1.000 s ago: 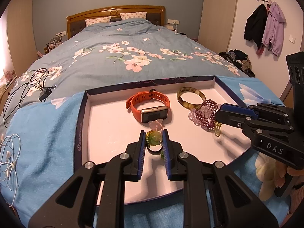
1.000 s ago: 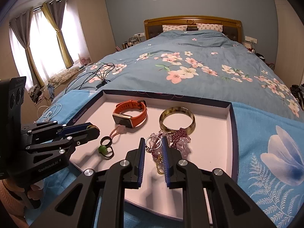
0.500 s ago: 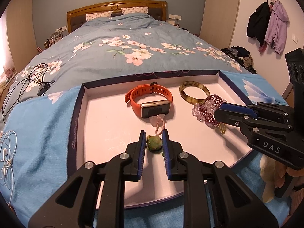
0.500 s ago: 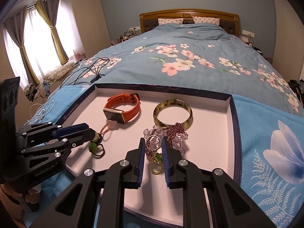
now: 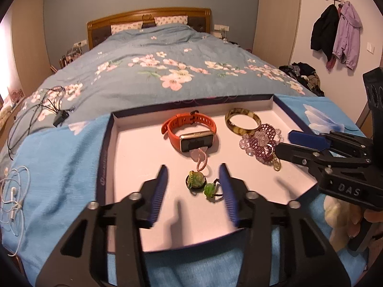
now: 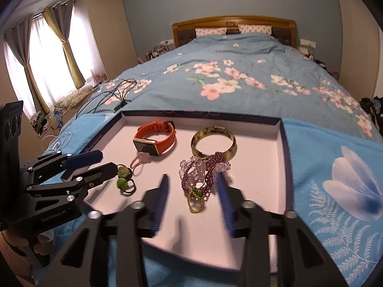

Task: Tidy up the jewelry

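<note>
A white tray [image 5: 109, 148] with a dark rim lies on the bed. In it are an orange watch [image 5: 191, 131], a mottled bangle [image 5: 241, 120], purple and clear bead bracelets [image 6: 203, 169] with a gold chain [image 6: 195, 199], and a green charm [image 5: 197, 180] on a pink cord. My left gripper [image 5: 192, 166] is opening. The green charm lies on the tray floor between its blue pads, untouched. My right gripper [image 6: 192, 177] is opening too, and the bead bracelets and chain rest loose between its pads. Each gripper shows in the other's view, right gripper [image 5: 284, 141] and left gripper [image 6: 107, 160].
The tray sits on a light blue cloth [image 5: 59, 167] over a floral quilt [image 5: 172, 71]. Black cables [image 5: 40, 112] and white earphones [image 5: 14, 191] lie to the left. Coats [image 5: 335, 35] hang on the right wall above a clothes pile [image 5: 301, 71]. Curtained windows [image 6: 47, 59] stand far left.
Both grippers were shut on their pieces. Now their jaws have spread, and the green charm and the bead bracelets lie free on the tray. Neither hand has shifted much.
</note>
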Demonstrator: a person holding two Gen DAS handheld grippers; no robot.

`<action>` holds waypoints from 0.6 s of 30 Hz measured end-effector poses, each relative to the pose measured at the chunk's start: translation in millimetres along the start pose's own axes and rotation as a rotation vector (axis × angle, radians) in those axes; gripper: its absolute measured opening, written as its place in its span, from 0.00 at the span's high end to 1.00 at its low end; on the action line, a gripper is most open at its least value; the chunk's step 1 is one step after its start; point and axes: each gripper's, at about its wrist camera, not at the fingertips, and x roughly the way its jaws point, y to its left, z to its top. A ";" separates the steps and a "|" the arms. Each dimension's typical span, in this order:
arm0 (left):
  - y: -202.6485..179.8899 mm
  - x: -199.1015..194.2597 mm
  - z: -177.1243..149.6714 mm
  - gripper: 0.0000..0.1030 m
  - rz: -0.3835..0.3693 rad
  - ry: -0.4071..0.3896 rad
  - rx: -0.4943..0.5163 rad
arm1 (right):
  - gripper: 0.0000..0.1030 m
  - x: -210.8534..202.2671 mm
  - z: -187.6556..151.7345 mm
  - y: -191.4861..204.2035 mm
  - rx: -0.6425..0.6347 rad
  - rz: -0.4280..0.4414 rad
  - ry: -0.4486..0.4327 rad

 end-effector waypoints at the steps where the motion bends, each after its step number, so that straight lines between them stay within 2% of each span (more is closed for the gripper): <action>1: 0.0 -4.9 -0.1 0.46 0.002 -0.011 0.001 | 0.44 -5.1 -1.0 1.2 -0.002 -0.008 -0.014; 3: -1.1 -18.7 -0.4 0.25 0.009 -0.050 0.004 | 0.35 -17.5 -2.7 3.5 -0.006 -0.015 -0.046; 5: -2.4 -33.3 -2.5 0.11 0.029 -0.094 0.006 | 0.26 -30.6 -5.5 6.2 -0.010 -0.030 -0.084; 6: -2.8 -40.9 -4.2 0.05 0.030 -0.112 0.007 | 0.19 -37.1 -7.0 7.3 -0.016 -0.039 -0.102; 7: -3.0 -48.1 -6.3 0.05 0.038 -0.126 0.007 | 0.12 -45.7 -9.1 8.9 -0.018 -0.053 -0.131; 9: -3.3 -60.6 -10.1 0.05 0.040 -0.148 0.009 | 0.07 -59.3 -13.0 11.1 -0.011 -0.077 -0.180; 12: -2.1 -80.2 -18.9 0.05 0.064 -0.181 -0.018 | 0.07 -76.2 -20.3 15.2 -0.013 -0.103 -0.241; 18: -2.1 -119.9 -41.7 0.05 0.099 -0.288 -0.052 | 0.07 -98.7 -37.6 19.7 -0.017 -0.134 -0.299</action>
